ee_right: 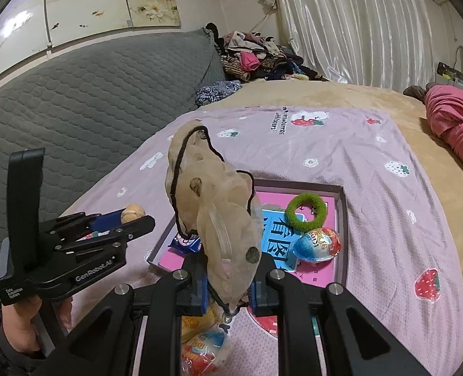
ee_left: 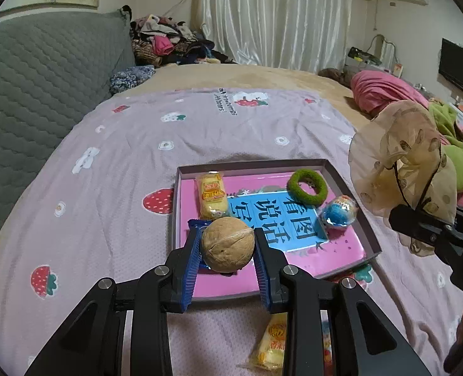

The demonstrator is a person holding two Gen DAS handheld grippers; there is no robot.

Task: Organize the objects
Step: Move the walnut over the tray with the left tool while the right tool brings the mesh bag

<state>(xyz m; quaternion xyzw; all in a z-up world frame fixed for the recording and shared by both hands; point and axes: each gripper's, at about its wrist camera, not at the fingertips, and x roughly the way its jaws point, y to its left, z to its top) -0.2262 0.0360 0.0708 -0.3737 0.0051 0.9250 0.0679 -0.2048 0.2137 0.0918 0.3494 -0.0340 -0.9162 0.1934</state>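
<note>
Gripping a walnut (ee_left: 227, 244) between its blue pads, the left gripper (ee_left: 226, 250) is closed on the nut and holds it over the near-left part of a shallow box lid (ee_left: 372, 244) lying on the pink strawberry-print sheet (ee_left: 106, 188); beneath the jaws on the near side, a yellow snack packet (ee_left: 270, 341) lies on the sheet outside the lid. Over in the right wrist view, the right gripper (ee_right: 228, 294) is clamped narrowly on the lower end of a sheer beige dotted scrunchie (ee_right: 214, 206) with a black cord, which stands up above the jaws in front of the lid. Inside the lid, a blue wrapper (ee_right: 186, 244) sits in the near-left corner, a yellow wrapped cake (ee_left: 211, 195) lies farther along the left wall, a foil-wrapped toy egg (ee_left: 337, 211) rests near the right wall, and a green fuzzy hair tie (ee_left: 308, 186) lies just behind the egg toward the far right corner. Beyond the sheet are a grey quilted cushion (ee_left: 43, 78), a heap of clothes (ee_left: 172, 40) and white curtains (ee_left: 278, 15)
</note>
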